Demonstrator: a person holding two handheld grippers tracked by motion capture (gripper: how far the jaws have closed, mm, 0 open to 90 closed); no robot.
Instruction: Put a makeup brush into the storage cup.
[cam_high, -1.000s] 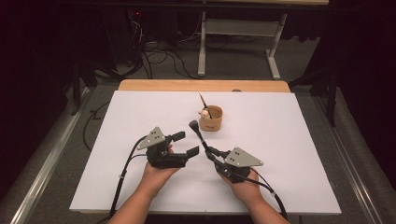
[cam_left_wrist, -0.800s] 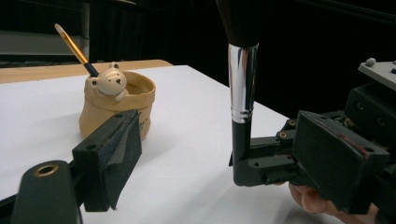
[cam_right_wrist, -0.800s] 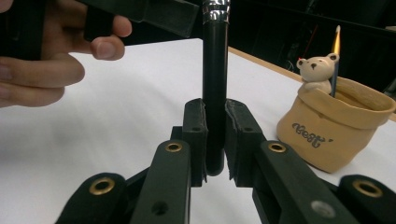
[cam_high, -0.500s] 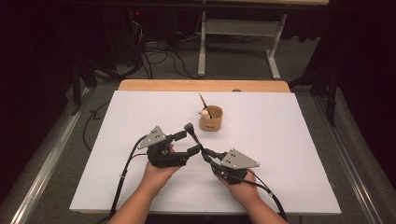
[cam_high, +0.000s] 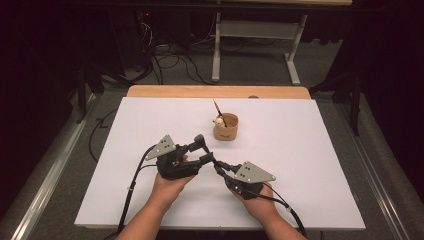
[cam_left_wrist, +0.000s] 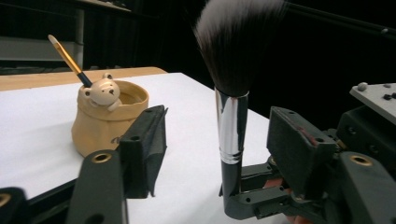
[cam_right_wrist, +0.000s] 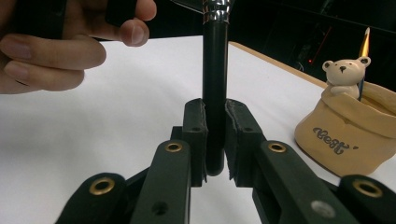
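Upright between the 2 grippers near the front middle of the white table (cam_high: 310, 165), the makeup brush (cam_left_wrist: 232, 116) stands bristles-up, its black handle clamped low down by the closed pads of the right gripper (cam_right_wrist: 215, 140). Just beside it, the left gripper (cam_left_wrist: 219, 140) has been closing its jaws, which stand about half open on either side of the silver ferrule without pressing it. Farther back sits a tan bear-faced pot (cam_high: 226, 127) holding a thin paintbrush (cam_high: 218, 111).

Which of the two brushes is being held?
The big fluffy makeup brush, upright with its black handle clamped by the right gripper. The thin brush just stands in the bear pot.
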